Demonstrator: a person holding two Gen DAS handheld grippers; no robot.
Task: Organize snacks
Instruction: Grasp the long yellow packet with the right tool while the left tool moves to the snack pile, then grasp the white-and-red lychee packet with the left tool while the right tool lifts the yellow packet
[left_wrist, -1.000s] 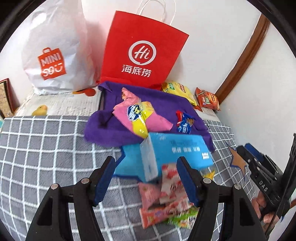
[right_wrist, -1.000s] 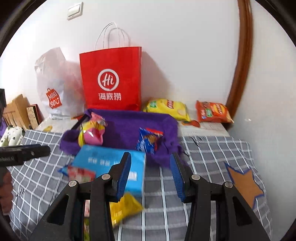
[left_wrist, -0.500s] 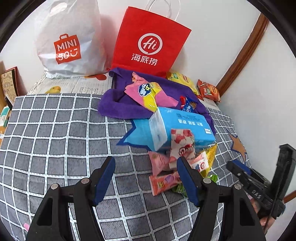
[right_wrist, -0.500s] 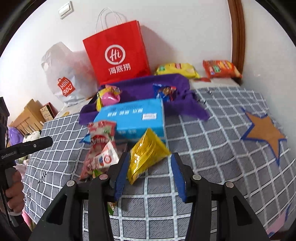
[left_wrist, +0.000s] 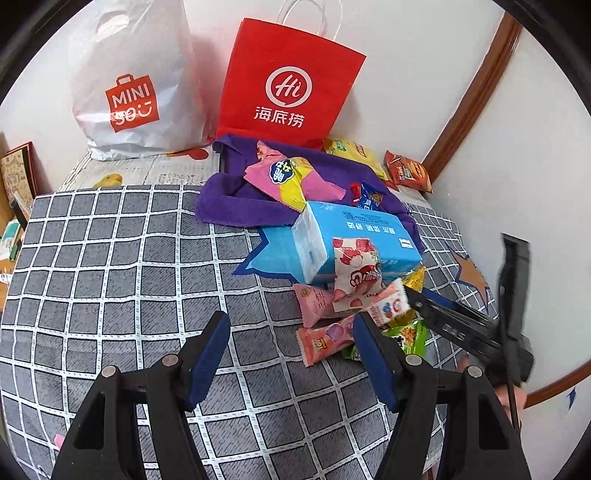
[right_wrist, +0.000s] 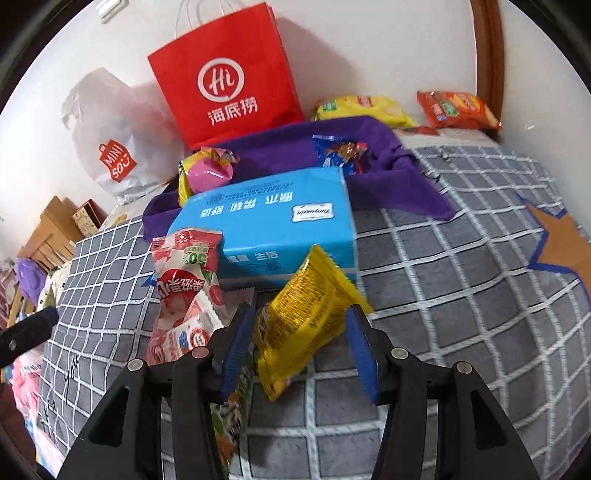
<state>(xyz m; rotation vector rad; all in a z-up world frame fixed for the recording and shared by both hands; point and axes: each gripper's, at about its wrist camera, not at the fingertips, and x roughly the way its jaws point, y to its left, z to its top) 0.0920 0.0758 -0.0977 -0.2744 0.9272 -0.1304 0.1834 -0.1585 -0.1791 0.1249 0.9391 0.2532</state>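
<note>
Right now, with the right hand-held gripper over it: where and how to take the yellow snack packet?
Grip the yellow snack packet across its puffed middle, coming down from above along its length. It lies tilted against the blue tissue box, and the right hand-held gripper already straddles it; its jaws have just been opening and the pads look clear. Probably avoid the flat crimped ends, which could slip.

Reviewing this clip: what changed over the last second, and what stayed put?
The right gripper has come down from in front of the blue tissue box onto the snack pile; its jaws have just been opening and now straddle the yellow packet, not clamped. The left gripper drew back, open and empty. Box, purple cloth and bags kept their places.
</note>
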